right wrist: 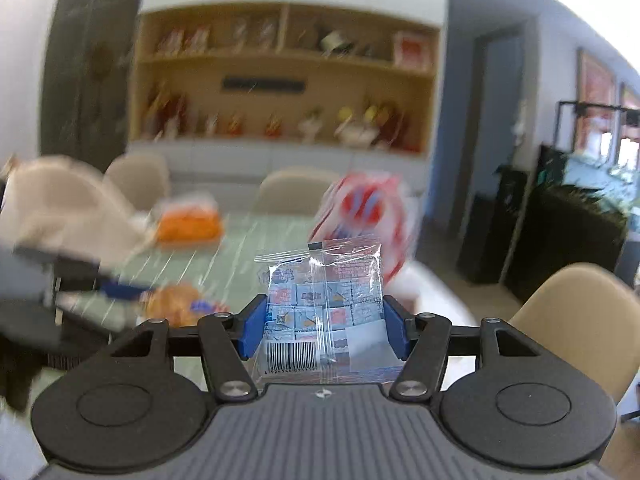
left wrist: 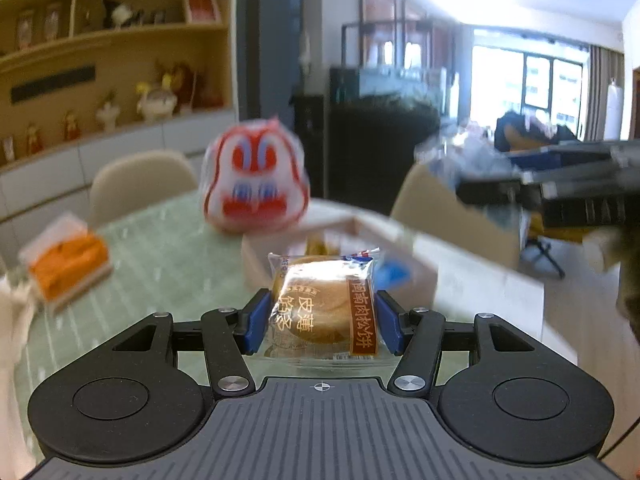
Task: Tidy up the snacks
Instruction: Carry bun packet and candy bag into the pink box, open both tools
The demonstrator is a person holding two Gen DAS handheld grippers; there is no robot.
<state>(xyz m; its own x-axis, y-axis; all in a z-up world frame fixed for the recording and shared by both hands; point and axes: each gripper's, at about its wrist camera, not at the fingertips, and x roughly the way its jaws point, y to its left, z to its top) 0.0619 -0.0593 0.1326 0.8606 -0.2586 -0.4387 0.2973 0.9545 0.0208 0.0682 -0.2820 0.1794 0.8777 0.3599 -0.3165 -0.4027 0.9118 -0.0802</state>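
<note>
My left gripper [left wrist: 322,320] is shut on a wrapped round pastry [left wrist: 324,308] in a clear packet with a brown label, held above the table. Just beyond it stands a pale box [left wrist: 404,240] with snacks inside. My right gripper [right wrist: 324,324] is shut on a clear packet of blue-and-white printed snacks [right wrist: 324,304] with a barcode, held above the table. The right gripper also shows blurred at the right of the left wrist view [left wrist: 520,188]. The left gripper with its pastry shows blurred at the left of the right wrist view [right wrist: 120,296].
A red-and-white owl-faced bag [left wrist: 256,176] stands on the green striped table [left wrist: 160,240]. An orange snack packet [left wrist: 68,264] lies at the table's left. Beige chairs [left wrist: 140,180] stand behind the table, another at the right [right wrist: 580,320]. A wooden shelf lines the wall.
</note>
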